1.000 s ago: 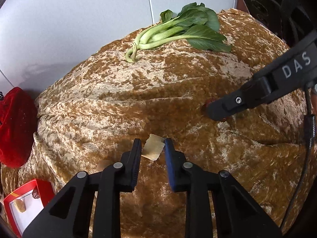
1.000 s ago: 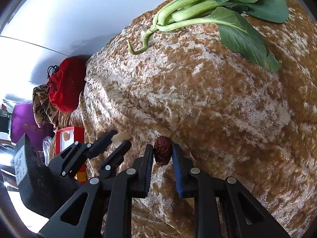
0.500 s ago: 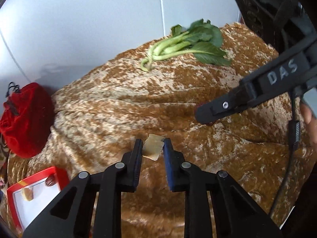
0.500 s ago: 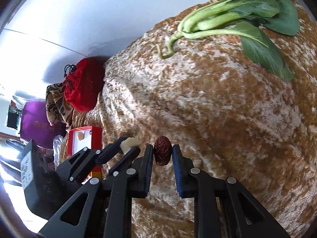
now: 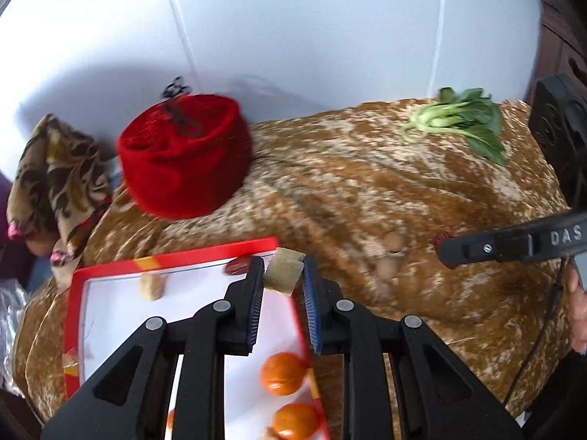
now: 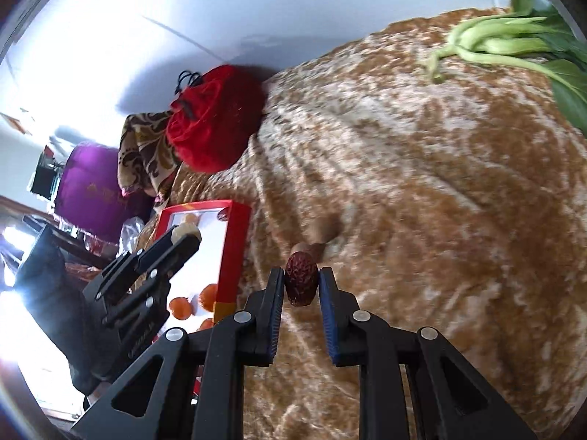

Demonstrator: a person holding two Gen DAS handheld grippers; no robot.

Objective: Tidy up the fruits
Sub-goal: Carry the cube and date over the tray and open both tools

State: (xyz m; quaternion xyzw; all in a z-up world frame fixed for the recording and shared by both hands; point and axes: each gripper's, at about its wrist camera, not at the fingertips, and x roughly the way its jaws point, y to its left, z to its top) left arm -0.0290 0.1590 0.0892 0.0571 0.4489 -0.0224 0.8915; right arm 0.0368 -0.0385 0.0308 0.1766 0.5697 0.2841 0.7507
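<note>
From the left wrist, the left gripper (image 5: 282, 282) had swung away from the bare stretch of brown velvet cloth (image 5: 367, 190) it faced a second earlier and now hung over the red-rimmed tray (image 5: 176, 256), its fingers clamped on a pale chunk of fruit (image 5: 284, 271). On the tray lay another pale chunk (image 5: 151, 286), a red date (image 5: 236, 267) and two oranges (image 5: 281, 373). Loose longans (image 5: 392, 240) remained on the cloth.

From the right wrist, the right gripper (image 6: 301, 284) had followed, its fingers pinching a wrinkled jujube (image 6: 301, 283) above the cloth, just beside the tray's rim (image 6: 232, 253). The bok choy (image 6: 513, 36) had slid far off. Both pieces looked about ready for release.
</note>
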